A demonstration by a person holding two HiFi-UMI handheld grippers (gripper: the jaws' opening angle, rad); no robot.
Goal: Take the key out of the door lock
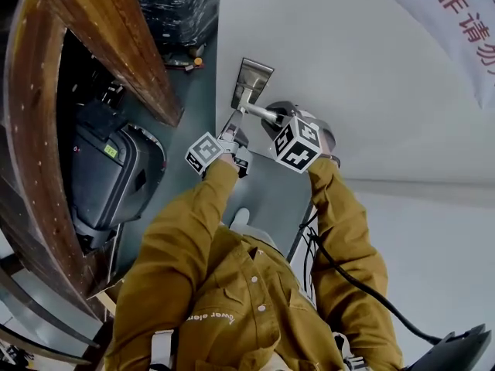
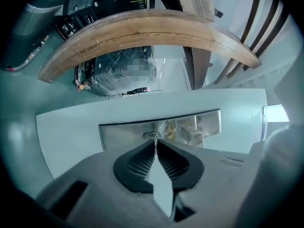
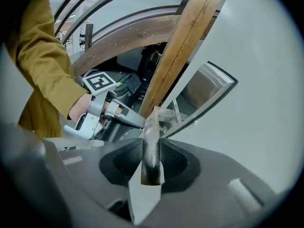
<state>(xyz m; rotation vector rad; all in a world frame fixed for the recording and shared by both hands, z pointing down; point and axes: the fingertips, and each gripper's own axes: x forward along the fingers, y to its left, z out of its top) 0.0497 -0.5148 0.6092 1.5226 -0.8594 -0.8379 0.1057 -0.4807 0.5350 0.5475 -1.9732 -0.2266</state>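
- Both arms, in mustard sleeves (image 1: 203,230), stretch forward side by side to the pale door (image 1: 348,83).
- Left gripper (image 2: 155,144) points level at the metal lock plate (image 2: 121,134). Its jaws are clenched almost together on the thin key (image 2: 154,137), which sits in the lock at the plate's edge.
- Right gripper (image 3: 152,148) tilts downward just beside the left one. Its jaws are clamped partway apart on the door handle (image 3: 152,125).

A: Key (image 2: 154,138) status?
B: Slim, silvery, seated in keyhole, projecting straight outward; not yet withdrawn.
A: Lock plate (image 2: 118,134)?
B: Brushed metal, rectangular, mounted flat on pale door (image 2: 71,129); keyhole near middle.
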